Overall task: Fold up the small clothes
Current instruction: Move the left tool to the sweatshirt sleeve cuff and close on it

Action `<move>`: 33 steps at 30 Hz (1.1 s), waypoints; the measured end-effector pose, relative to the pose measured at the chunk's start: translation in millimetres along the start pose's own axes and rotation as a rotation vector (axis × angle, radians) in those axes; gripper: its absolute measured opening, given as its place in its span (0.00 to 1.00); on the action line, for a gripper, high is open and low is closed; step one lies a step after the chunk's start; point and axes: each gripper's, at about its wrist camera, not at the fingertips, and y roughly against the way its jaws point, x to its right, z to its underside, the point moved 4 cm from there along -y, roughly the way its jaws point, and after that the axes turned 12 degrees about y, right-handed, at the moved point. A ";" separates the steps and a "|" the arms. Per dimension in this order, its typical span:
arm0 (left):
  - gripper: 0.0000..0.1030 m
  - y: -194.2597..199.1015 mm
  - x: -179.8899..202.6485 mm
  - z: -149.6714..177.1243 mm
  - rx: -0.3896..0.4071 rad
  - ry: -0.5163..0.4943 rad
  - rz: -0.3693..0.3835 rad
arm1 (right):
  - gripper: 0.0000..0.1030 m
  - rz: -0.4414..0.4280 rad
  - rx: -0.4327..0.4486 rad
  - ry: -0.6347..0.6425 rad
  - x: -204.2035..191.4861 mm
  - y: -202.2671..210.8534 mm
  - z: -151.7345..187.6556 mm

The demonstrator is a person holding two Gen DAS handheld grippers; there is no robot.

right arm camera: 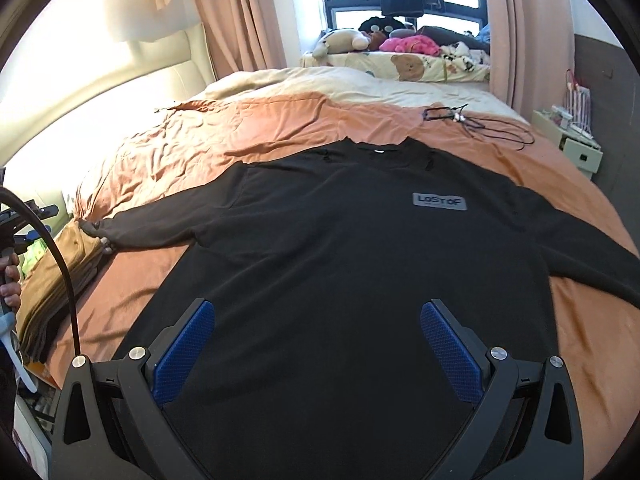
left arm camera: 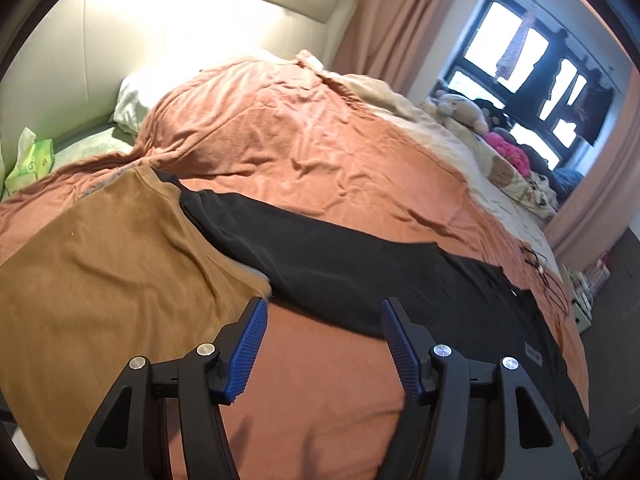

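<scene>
**Two views over the bed, black shirt laid out flat**

From the right wrist I saw the whole black shirt (right arm camera: pixel 340 248) spread face up on the orange bedspread (right arm camera: pixel 208 140), grey chest label readable, sleeves out to both sides. The right gripper (right arm camera: pixel 316 340) hung over its lower half, jaws spread wide, nothing between the pads. A hand (right arm camera: pixel 10 280) showed at the left edge, beside a stack of folded brown clothes (right arm camera: pixel 56 280).

The left wrist gave me only one black sleeve and the shirt's side. It showed what the other hid: the brown garment (left arm camera: pixel 104 264) on top of that stack lying broad, the sleeve's end overlapping it. The left gripper (left arm camera: pixel 324 340) stood parted over bare bedspread, holding nothing.
</scene>
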 end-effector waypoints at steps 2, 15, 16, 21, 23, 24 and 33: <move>0.59 -11.1 -8.3 -13.6 -0.005 0.030 -0.023 | 1.00 -0.014 0.003 0.000 1.0 -9.3 -6.2; 0.50 -87.4 -73.1 -64.1 -0.051 0.191 -0.162 | 0.89 -0.085 -0.035 0.030 -2.9 -80.2 -37.8; 0.49 -92.6 -76.8 -66.5 -0.057 0.199 -0.171 | 0.87 -0.087 -0.039 0.032 -3.8 -83.6 -38.8; 0.46 -116.7 -90.8 -81.1 -0.065 0.216 -0.216 | 0.84 -0.100 -0.057 0.035 -8.2 -108.6 -46.2; 0.46 -126.0 -95.9 -86.1 -0.070 0.214 -0.257 | 0.84 -0.105 -0.060 0.030 -10.4 -117.9 -48.4; 0.46 -129.4 -98.5 -87.1 -0.072 0.219 -0.268 | 0.84 -0.108 -0.062 0.028 -11.4 -121.4 -49.3; 0.28 -168.5 -115.0 -91.8 -0.098 0.184 -0.457 | 0.80 -0.114 -0.086 0.031 -19.6 -146.7 -51.3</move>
